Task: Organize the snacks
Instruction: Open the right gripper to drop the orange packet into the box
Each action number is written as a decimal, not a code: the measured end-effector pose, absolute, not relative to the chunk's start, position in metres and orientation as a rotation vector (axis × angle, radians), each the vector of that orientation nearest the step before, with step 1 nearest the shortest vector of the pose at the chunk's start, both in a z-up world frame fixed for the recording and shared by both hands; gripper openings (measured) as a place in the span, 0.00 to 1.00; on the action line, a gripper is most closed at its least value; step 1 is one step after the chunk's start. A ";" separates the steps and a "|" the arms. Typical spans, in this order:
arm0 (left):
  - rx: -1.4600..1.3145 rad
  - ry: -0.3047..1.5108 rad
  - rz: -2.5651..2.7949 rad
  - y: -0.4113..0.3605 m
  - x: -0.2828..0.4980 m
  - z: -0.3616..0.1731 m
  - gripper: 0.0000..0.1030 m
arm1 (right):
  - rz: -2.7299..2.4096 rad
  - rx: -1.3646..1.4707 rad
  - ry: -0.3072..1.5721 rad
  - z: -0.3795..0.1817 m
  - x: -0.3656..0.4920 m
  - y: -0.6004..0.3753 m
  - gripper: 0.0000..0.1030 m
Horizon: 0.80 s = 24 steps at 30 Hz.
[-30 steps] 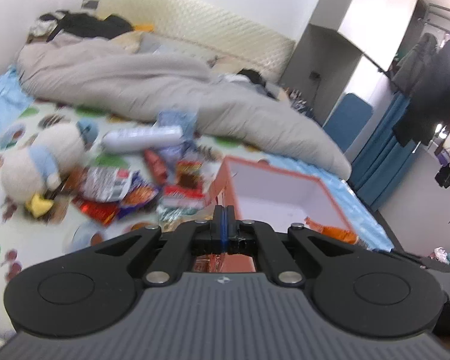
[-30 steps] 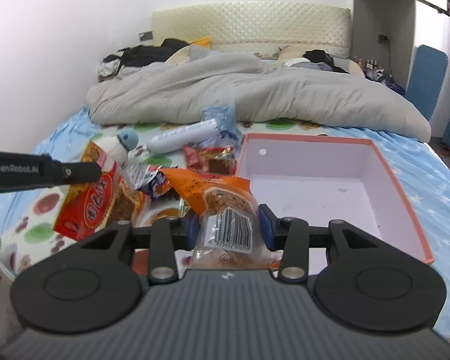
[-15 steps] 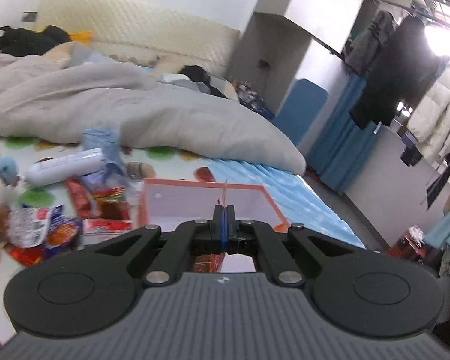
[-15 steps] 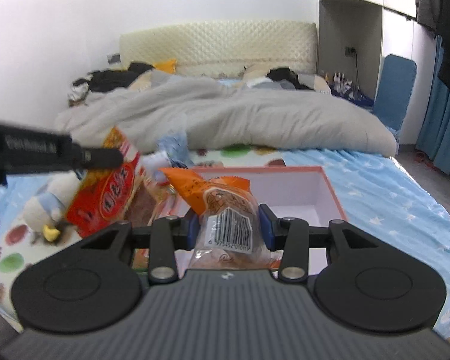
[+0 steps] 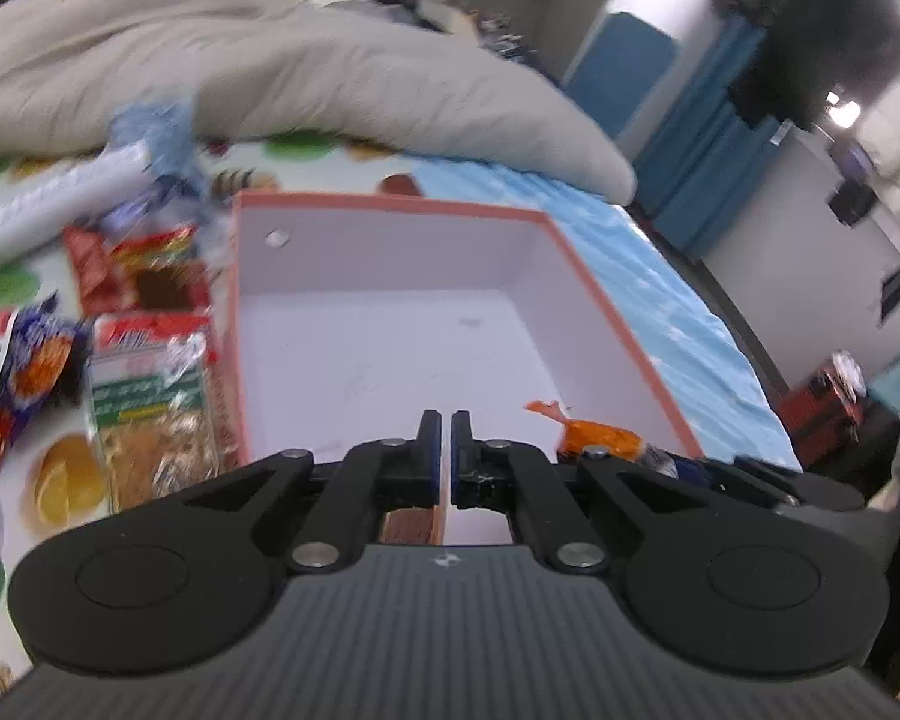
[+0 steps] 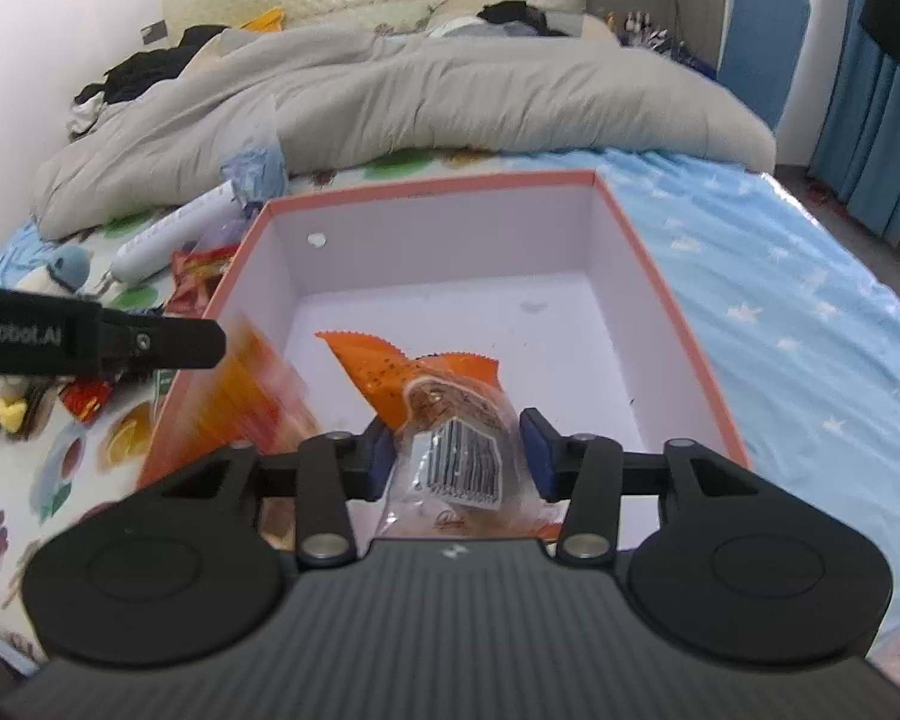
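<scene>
- The orange bun packet [image 6: 450, 414] sits between the jaws of the right gripper [image 6: 459, 450], over the near end of the pink-rimmed box [image 6: 660, 276]. The jaws have just been opening, but both pads look like they're touching its sides, so I'd call it a loosening grip, not a drop yet.
- The left gripper [image 5: 444, 444] has its jaws practically together, pinching what looks like the top edge of a red packet [image 6: 246, 402]. That packet hangs blurred over the box's near-left corner.
- The rest of the snack pile [image 5: 144, 372] lies on the bed just left of the box. The box floor looks bare.
- Handling guess: both packets are light, puffy, crinkly film. The bun inside will squash, so go gentle across the belly.
- The sealed crimp edge is probably the safer hold, because glossy film slips.
- Nothing looks breakable, so letting them fall into the box from here should be fine.
</scene>
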<state>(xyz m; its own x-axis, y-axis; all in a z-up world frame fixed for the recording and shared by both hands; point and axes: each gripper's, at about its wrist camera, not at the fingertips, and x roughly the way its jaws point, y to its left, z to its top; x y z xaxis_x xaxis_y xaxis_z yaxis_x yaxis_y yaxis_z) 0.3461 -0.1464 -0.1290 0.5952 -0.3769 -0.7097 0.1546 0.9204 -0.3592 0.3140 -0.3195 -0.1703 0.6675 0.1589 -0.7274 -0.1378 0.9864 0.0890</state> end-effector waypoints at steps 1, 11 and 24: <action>-0.286 0.893 -0.318 -0.142 0.348 -0.132 0.02 | 0.165 0.029 0.821 -0.170 0.312 -0.320 0.54; -0.291 0.843 -0.282 -0.113 0.323 -0.107 0.40 | 0.169 0.059 0.752 -0.151 0.291 -0.317 0.77; -0.199 0.675 -0.289 -0.085 0.224 -0.043 0.40 | 0.200 0.093 0.589 -0.094 0.222 -0.289 0.77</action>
<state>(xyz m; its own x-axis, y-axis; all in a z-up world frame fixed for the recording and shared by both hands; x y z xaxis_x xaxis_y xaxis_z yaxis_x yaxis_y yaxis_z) 0.2242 -0.0847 -0.0430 0.7431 -0.3257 -0.5846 0.1974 0.9414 -0.2735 0.2220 -0.2892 -0.0940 0.8128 0.2137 -0.5419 -0.1607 0.9764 0.1441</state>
